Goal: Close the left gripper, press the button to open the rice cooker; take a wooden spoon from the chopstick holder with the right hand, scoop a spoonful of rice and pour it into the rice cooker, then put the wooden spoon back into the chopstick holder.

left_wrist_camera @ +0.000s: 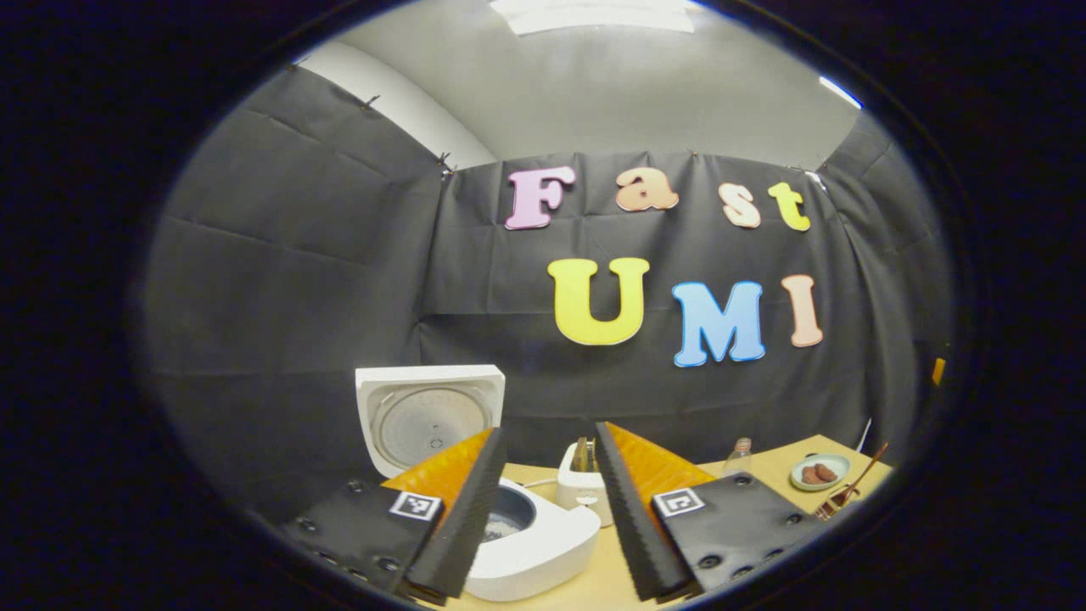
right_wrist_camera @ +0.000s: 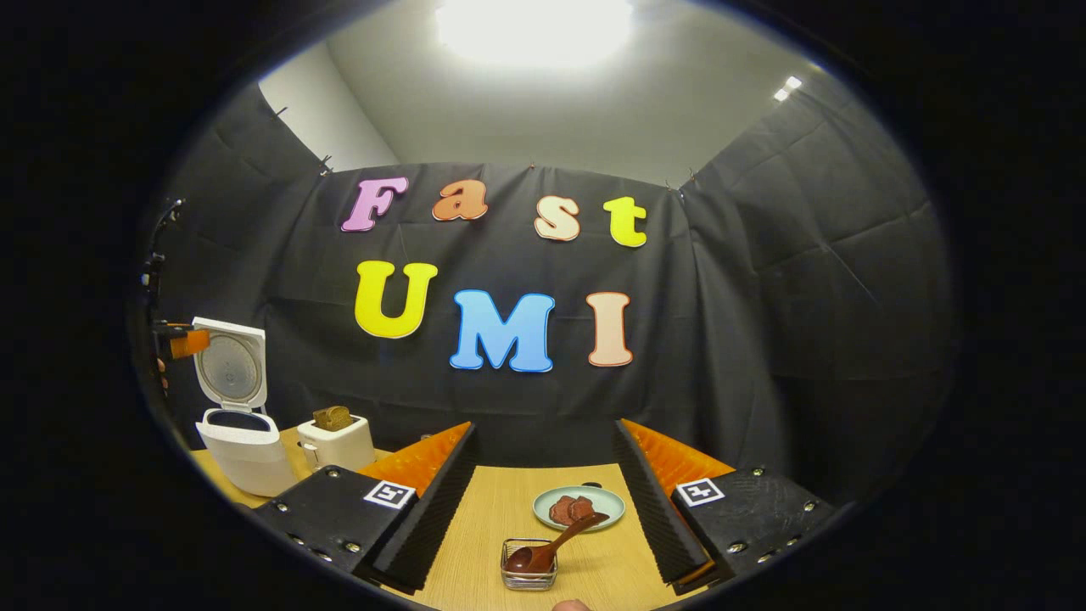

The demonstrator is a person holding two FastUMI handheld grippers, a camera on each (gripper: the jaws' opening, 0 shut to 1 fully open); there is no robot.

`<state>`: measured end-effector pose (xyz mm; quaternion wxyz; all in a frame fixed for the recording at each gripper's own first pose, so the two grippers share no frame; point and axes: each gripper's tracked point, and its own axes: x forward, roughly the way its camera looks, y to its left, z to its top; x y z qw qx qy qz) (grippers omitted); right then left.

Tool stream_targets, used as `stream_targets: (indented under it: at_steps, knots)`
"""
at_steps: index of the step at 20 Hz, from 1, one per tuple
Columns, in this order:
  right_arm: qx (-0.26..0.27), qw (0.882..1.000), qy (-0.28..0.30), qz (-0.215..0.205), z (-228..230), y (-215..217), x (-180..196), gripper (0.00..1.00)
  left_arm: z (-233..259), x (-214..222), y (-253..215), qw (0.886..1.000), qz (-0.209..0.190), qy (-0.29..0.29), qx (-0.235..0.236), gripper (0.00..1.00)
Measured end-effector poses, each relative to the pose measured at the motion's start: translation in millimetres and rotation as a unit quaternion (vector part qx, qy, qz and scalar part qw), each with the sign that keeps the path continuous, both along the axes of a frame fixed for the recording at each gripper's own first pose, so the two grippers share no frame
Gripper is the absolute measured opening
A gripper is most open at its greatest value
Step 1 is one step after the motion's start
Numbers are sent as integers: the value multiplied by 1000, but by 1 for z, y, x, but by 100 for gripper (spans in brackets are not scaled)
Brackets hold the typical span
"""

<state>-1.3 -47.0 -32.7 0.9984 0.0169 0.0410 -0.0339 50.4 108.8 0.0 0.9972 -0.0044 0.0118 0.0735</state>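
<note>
Cooker (right_wrist_camera: pixel 242 437): lid up, at table's left end; some rice visible inside in the left gripper view.
Spoon (right_wrist_camera: pixel 551 546): bowl down in holder (right_wrist_camera: pixel 529 573), handle leaning up and right, toward the plate (right_wrist_camera: pixel 579 507).
Handling: probably light, stiff, smooth; grip the mid-handle.
Right gripper (right_wrist_camera: pixel 543 501): jaws apart, empty.
Left gripper (left_wrist_camera: pixel 543 501): jaws apart, empty.

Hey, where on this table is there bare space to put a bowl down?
Bare wood lies between the toaster and the plate, and beside the wire holder with the spoon. It is crowded at the left, where the open rice cooker stands close to the toaster.
</note>
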Motion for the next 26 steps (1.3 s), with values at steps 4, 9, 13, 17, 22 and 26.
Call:
stream_targets:
  at_steps: [4, 9, 13, 17, 22, 26]
  knots:
    - [9, 1000, 15, -7, -24, -14, 27, 96, 14, -17, -21, 1000, -8, -11, 1, 97]
    - [16, 998, 56, -17, -67, -30, 56, 96, 22, -35, -39, 1000, -17, -11, 10, 98]
    - [31, 994, 100, -21, -111, -37, 72, 96, 29, -48, -43, 999, -13, -9, 30, 97]
    - [51, 987, 151, -27, -159, -39, 82, 96, 36, -59, -40, 999, -2, -6, 45, 92]
    - [81, 975, 207, -27, -209, -36, 79, 96, 42, -76, -34, 999, 15, -4, 40, 92]
    - [129, 960, 248, -25, -240, -28, 76, 96, 46, -84, -28, 998, 26, -3, 51, 92]
